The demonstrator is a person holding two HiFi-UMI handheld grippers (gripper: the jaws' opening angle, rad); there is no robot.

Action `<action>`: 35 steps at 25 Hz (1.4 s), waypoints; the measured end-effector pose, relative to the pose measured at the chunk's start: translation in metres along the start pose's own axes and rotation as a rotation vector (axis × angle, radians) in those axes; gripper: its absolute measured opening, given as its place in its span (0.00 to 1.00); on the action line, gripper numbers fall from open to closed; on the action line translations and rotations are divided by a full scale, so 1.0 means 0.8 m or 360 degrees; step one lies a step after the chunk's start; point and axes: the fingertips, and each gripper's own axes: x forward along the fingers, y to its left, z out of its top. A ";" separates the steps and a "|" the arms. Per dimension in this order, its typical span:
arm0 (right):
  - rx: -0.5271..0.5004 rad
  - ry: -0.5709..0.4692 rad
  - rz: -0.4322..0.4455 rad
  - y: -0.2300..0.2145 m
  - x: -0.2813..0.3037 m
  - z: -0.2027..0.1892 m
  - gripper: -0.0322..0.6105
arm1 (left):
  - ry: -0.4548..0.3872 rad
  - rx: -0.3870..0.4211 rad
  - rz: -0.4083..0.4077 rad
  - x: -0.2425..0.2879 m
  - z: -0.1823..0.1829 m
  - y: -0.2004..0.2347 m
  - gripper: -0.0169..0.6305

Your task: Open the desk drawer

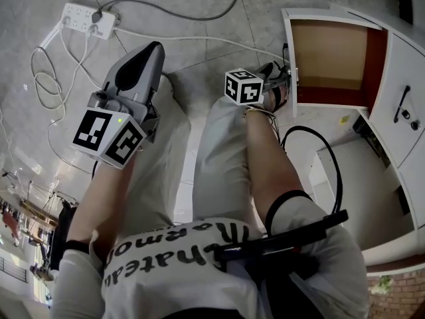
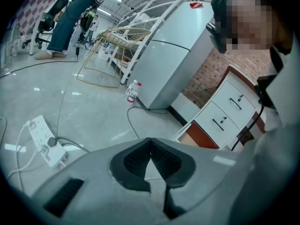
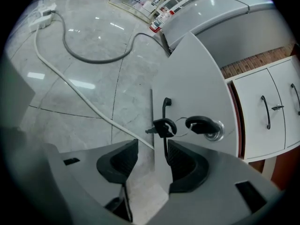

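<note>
We are sitting low over the tiled floor [image 1: 199, 45], looking down past our knees, and we are holding a gripper in each hand. The left gripper [image 1: 151, 50] is hovering over our left thigh, well apart from the desk [image 1: 405, 52], and in the left gripper view its jaws are clenched tip to tip with nothing between them [image 2: 150, 142]. The right gripper [image 1: 282, 75] is reaching to the far right, just beside the white front of the desk drawer [image 1: 329, 52]. That drawer is standing open, sticking out of the desk toward the left and showing its bare brown bottom and a red side wall. In the right gripper view the jaws of that gripper [image 3: 152, 146] are standing released and apart. The near edge of the drawer front [image 3: 197, 78] is running between them, and the thin black handle [image 3: 163, 110] is lying just beside the right-hand pad; we cannot tell whether the pad is touching it. A key [image 3: 202, 123] is sitting in the lock on the drawer front, and a second key [image 3: 163, 128] is hanging from its ring against the handle. A white power strip [image 1: 89, 18] is lying on the floor at the far left, with cables trailing across the tiles.
</note>
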 end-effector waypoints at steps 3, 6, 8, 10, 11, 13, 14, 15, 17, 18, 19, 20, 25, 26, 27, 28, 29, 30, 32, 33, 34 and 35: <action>0.0026 0.0029 0.0036 -0.002 -0.016 -0.001 0.31 | 0.0030 -0.0040 0.0007 -0.011 -0.003 -0.006 0.05; 0.0077 0.0018 0.0069 -0.014 -0.045 0.004 0.31 | 0.0052 -0.0082 0.0024 -0.030 0.002 -0.015 0.05; 0.0117 0.0001 0.0087 -0.031 -0.068 0.007 0.31 | 0.0046 -0.0089 0.0029 -0.042 0.011 -0.025 0.05; 0.0137 -0.0014 0.0104 -0.049 -0.093 0.008 0.31 | 0.0037 -0.0106 0.0049 -0.054 0.019 -0.034 0.05; 0.0143 -0.0020 0.0117 -0.057 -0.106 0.007 0.31 | 0.0033 -0.0120 0.0071 -0.060 0.023 -0.038 0.05; 0.0157 -0.0020 0.0145 -0.073 -0.132 0.003 0.30 | 0.0020 -0.0149 0.0142 -0.070 0.032 -0.045 0.05; 0.0166 -0.0007 0.0158 -0.082 -0.143 0.001 0.29 | 0.0012 -0.0165 0.0182 -0.074 0.037 -0.048 0.05; 0.0179 0.0011 0.0170 -0.093 -0.153 -0.003 0.29 | 0.0010 -0.0174 0.0216 -0.078 0.043 -0.053 0.05; 0.0204 0.0049 0.0188 -0.114 -0.176 -0.008 0.28 | 0.0029 -0.0155 0.0250 -0.086 0.054 -0.065 0.05; 0.0212 0.0059 0.0196 -0.125 -0.189 -0.008 0.28 | 0.0045 -0.0137 0.0254 -0.092 0.060 -0.071 0.05; 0.0218 0.0060 0.0203 -0.135 -0.203 -0.006 0.27 | 0.0060 -0.0121 0.0256 -0.097 0.066 -0.077 0.05; 0.0226 0.0054 0.0209 -0.146 -0.216 -0.002 0.26 | 0.0075 -0.0106 0.0257 -0.104 0.071 -0.082 0.05; 0.0289 -0.0020 0.0231 -0.207 -0.279 0.036 0.13 | 0.0131 -0.0051 0.0279 -0.127 0.102 -0.109 0.05; 0.0284 -0.0046 0.0223 -0.223 -0.292 0.044 0.12 | 0.0137 -0.0047 0.0280 -0.131 0.110 -0.116 0.05; 0.0285 -0.0071 0.0216 -0.240 -0.305 0.051 0.11 | 0.0142 -0.0044 0.0277 -0.136 0.118 -0.124 0.05; 0.0296 -0.0094 0.0214 -0.257 -0.319 0.058 0.11 | 0.0146 -0.0037 0.0271 -0.142 0.128 -0.133 0.05; 0.0316 -0.0118 0.0216 -0.275 -0.334 0.065 0.10 | 0.0146 -0.0024 0.0263 -0.147 0.140 -0.142 0.05; 0.0343 -0.0147 0.0223 -0.293 -0.347 0.075 0.09 | 0.0136 -0.0001 0.0256 -0.150 0.155 -0.150 0.05; 0.0420 -0.0218 0.0256 -0.330 -0.371 0.102 0.08 | 0.0077 0.0048 0.0248 -0.156 0.195 -0.166 0.05; 0.0460 -0.0253 0.0279 -0.349 -0.383 0.115 0.08 | 0.0036 0.0062 0.0245 -0.160 0.217 -0.175 0.05; 0.0492 -0.0286 0.0300 -0.369 -0.397 0.127 0.08 | -0.0005 0.0067 0.0241 -0.166 0.239 -0.185 0.05; 0.0513 -0.0324 0.0311 -0.389 -0.410 0.139 0.08 | -0.0047 0.0068 0.0236 -0.172 0.260 -0.197 0.05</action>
